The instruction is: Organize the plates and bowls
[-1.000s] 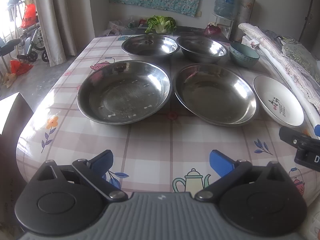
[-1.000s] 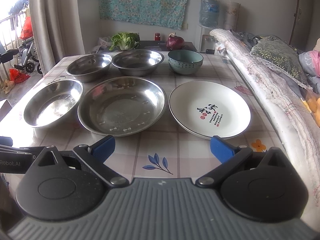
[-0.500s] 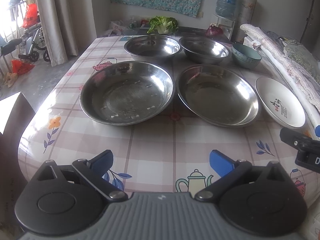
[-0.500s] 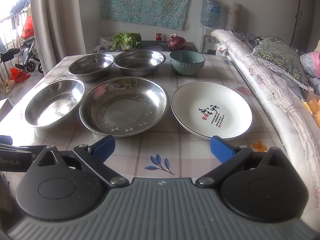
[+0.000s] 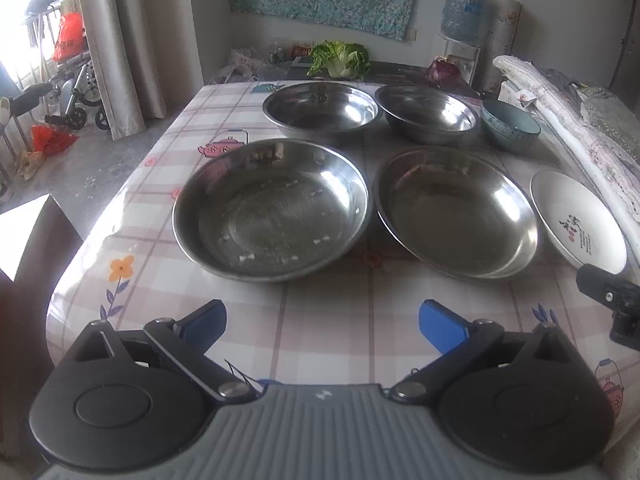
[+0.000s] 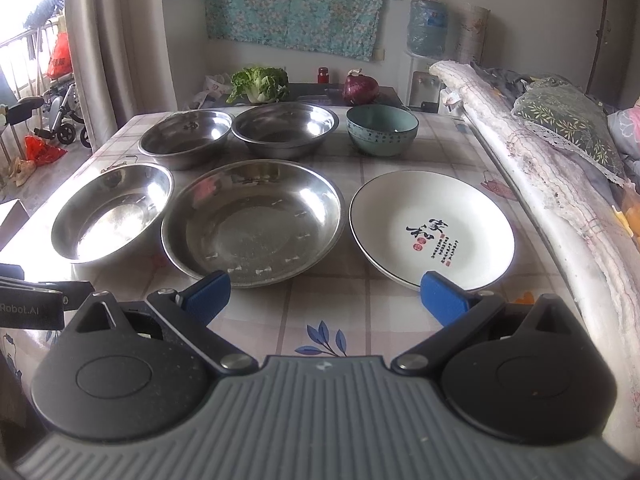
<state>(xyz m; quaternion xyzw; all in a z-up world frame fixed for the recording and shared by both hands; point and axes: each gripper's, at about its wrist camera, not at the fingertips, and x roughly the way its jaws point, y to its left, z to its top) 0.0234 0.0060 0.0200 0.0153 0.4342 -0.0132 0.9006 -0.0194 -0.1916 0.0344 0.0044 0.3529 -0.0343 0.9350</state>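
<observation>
Two wide steel plates sit side by side at the table's front, the left steel plate and the right steel plate. A white plate with black writing lies to their right. Behind them stand two steel bowls and a teal bowl. My left gripper is open and empty, short of the left steel plate. My right gripper is open and empty, its right fingertip over the white plate's near rim.
A rolled lacy cloth runs along the table's right edge. A cabbage and a red onion lie beyond the far end. Left of the table are a curtain, a wheeled chair and a box.
Both grippers have edged forward toward the dishes, which now sit a little lower and larger in each view. The dishes have not moved and both grippers stay open.
</observation>
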